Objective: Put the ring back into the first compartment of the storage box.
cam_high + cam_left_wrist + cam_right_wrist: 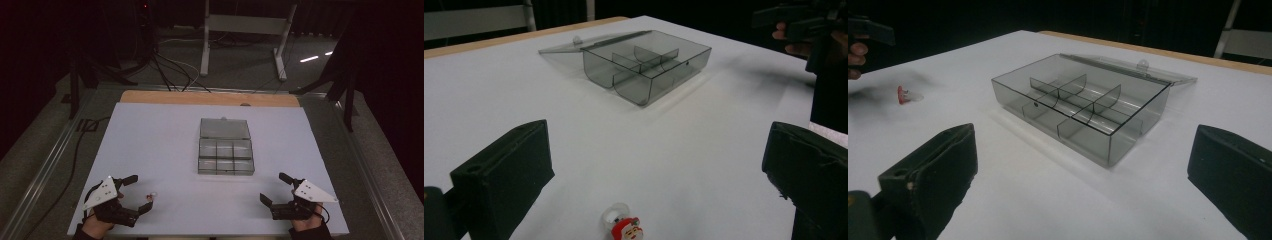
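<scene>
Centrally, a clear compartment box (226, 158) lies lid-open on the white table (150, 130). Left gripper (136, 195), jaws apart, sits at seven o'clock with a small Santa figure (151, 195) between its jaws. Right gripper (276, 189), jaws apart, rests at five o'clock.

High view: fixed overhead at the near edge, facing 12 o'clock, well back. Left gripper view: low, close above the white table (704, 145), facing 1 o'clock. Right gripper view: low, facing 11 o'clock. All three share the open compartment box (226, 156) (649, 67) (1083, 107).
</scene>
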`<state>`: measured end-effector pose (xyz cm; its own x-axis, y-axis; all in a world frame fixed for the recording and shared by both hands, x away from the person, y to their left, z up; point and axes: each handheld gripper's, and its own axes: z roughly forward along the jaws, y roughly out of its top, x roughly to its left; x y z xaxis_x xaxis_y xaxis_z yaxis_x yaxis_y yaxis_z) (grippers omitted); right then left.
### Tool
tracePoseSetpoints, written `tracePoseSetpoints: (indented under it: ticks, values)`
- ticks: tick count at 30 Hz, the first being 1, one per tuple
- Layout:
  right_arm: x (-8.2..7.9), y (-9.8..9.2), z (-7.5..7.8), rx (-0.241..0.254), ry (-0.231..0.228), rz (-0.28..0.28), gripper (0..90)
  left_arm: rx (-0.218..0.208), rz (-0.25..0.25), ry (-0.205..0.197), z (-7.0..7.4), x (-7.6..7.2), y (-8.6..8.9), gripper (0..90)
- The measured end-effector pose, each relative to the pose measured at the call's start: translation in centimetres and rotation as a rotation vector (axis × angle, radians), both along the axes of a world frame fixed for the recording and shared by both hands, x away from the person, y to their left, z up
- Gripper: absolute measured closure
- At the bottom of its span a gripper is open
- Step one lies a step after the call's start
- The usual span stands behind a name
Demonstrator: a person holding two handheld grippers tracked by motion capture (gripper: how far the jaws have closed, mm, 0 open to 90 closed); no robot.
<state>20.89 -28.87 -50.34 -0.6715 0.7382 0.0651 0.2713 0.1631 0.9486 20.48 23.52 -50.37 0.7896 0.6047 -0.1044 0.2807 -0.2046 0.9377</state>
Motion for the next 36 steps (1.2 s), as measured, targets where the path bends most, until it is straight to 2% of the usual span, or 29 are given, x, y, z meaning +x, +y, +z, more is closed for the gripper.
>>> tracePoseSetpoints:
  ticks: [10,14,21,23,25,28,29,34,36]
  values:
    - [-0.1,0.0,0.0,-0.005,-0.003,-0.001,0.0,0.000,0.068,-0.005,0.6,-0.2,-1.0,0.5]
    - [-0.1,0.0,0.0,-0.004,-0.001,-0.002,0.0,-0.010,0.096,0.020,0.6,-0.2,-1.2,0.5]
    - [-0.1,0.0,0.1,-0.004,0.000,-0.002,0.0,0.017,0.149,0.050,0.3,-0.2,-2.1,0.5]
    - [-0.1,0.0,0.1,-0.004,0.000,-0.003,0.0,0.012,0.156,0.062,0.1,-0.2,-2.3,0.5]
    - [-0.2,-0.1,0.1,-0.003,0.002,-0.005,0.0,0.020,0.167,0.072,0.0,-0.3,-2.6,0.5]
    - [-0.2,-0.1,0.1,0.000,0.003,-0.006,0.0,0.053,0.175,0.083,-0.2,-0.4,-3.1,0.5]
    - [-0.2,-0.1,0.1,0.001,0.004,-0.006,0.0,0.069,0.192,0.098,-0.3,-0.4,-3.4,0.5]
    - [-0.2,-0.1,0.1,0.002,0.003,-0.005,0.0,0.081,0.207,0.121,-0.6,-0.5,-3.6,0.6]
    - [-0.2,-0.2,0.1,0.005,0.005,-0.005,0.0,0.089,0.229,0.136,-0.7,-0.5,-3.7,0.6]
